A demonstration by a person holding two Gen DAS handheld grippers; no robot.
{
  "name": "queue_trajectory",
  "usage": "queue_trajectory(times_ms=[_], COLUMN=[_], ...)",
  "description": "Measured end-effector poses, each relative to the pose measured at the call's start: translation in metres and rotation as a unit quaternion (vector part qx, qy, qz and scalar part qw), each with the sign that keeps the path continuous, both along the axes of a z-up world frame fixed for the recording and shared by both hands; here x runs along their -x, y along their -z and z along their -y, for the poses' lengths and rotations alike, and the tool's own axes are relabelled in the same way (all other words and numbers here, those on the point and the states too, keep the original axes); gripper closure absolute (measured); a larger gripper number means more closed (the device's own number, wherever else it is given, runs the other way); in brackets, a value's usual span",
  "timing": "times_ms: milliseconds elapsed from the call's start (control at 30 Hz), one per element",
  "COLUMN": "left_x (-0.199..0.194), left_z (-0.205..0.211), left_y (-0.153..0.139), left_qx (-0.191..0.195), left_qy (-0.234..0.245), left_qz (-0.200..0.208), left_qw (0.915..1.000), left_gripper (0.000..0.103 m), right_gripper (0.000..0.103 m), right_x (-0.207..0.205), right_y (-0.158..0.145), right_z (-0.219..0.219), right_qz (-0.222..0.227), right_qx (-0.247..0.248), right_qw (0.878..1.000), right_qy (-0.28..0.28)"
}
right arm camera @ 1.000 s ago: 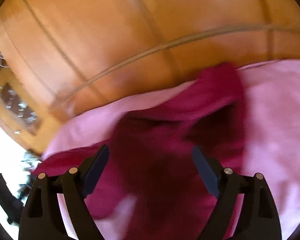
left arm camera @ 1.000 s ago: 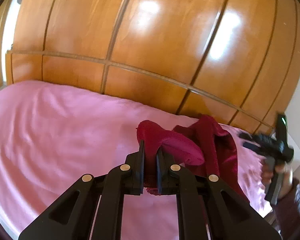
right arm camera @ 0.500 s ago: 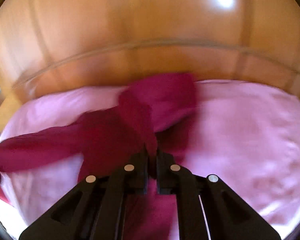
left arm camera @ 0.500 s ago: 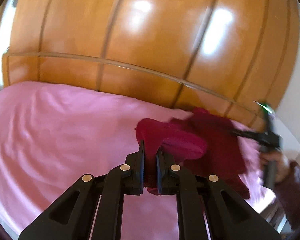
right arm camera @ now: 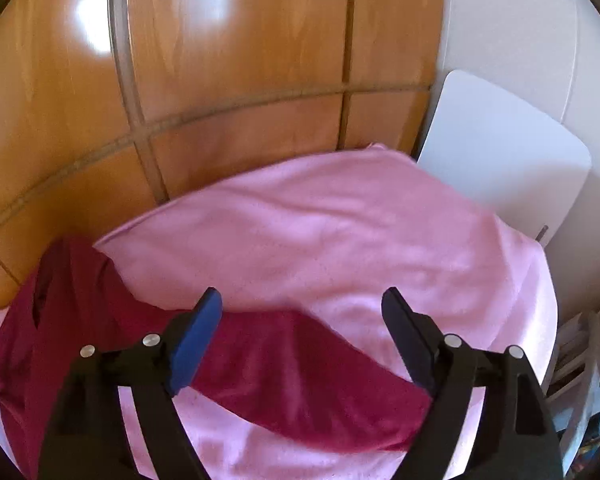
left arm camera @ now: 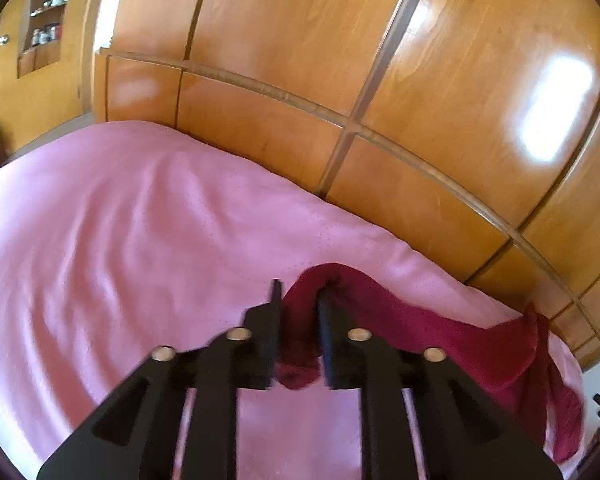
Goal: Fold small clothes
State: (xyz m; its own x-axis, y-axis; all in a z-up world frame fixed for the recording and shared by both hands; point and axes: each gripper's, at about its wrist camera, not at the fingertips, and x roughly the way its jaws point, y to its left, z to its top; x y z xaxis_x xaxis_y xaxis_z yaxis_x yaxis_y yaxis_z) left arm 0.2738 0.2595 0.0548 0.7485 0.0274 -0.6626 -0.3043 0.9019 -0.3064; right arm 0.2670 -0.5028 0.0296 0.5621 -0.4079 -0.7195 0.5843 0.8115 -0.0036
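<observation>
Cloth, dark red and soft, lies across a bed under a pink sheet (left arm camera: 132,240), with a wall of glossy wooden wardrobe panels (left arm camera: 340,60) rising right behind it.

On the left side, the left hand-held gripper (left arm camera: 299,312) points down over the sheet with one end of the red garment (left arm camera: 440,332) bunched between its black fingers (left arm camera: 274,320). Its jaws have just been opening; a narrow gap now shows, and the cloth sits in that gap, humped up over the fingertips. Whether the pads still press on it I cannot tell. From there the garment trails away to the right of this hand-held gripper, down the slope of the sheet toward the bed's edge. Far off to its left, a shelf niche with small jars (left arm camera: 48,20) is set in the wood.

On the right side, the right hand-held gripper (right arm camera: 302,308) hangs over the same red garment (right arm camera: 292,376) with its jaws spread wide; they have just been opening. Its blue pad (right arm camera: 196,340) and the opposite one touch no cloth. A broad band of the garment lies flat on the sheet directly below and between the fingers, running off to the gripper's left, where it heaps up against the wooden panels. Beyond the gripper to its right stands a white board (right arm camera: 508,160) leaning by the bed's corner.
</observation>
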Motion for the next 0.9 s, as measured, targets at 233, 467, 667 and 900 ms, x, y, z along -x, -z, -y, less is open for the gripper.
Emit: queue_trajectory(times_ms=[233, 467, 667, 900], left_x=[0.044, 0.089, 0.095, 0.100], left_z=[0.041, 0.129, 0.186, 0.226], left_y=[-0.003, 0.064, 0.113, 0.106], left_qx=[0.006, 0.122, 0.212, 0.165], left_qy=[0.087, 0.291, 0.354, 0.384], left_qz=[0.031, -0.036, -0.104, -0.096], left_qw=[0.9958, 0.9482, 0.9048, 0.9034], left_gripper=[0.067, 0.067, 0.067, 0.103], right_gripper=[0.033, 0.050, 0.080, 0.096], right_x=[0.056, 0.102, 0.102, 0.126], right_y=[0.021, 0.068, 0.089, 0.040], right_z=[-0.081, -0.196, -0.218, -0.207], right_qz=[-0.019, -0.065, -0.071, -0.030], right_qx=[-0.171, -0.349, -0.385, -0.311], right_qw=[0.964, 0.868, 0.856, 0.884], right_qy=[-0.204, -0.348, -0.338, -0.347])
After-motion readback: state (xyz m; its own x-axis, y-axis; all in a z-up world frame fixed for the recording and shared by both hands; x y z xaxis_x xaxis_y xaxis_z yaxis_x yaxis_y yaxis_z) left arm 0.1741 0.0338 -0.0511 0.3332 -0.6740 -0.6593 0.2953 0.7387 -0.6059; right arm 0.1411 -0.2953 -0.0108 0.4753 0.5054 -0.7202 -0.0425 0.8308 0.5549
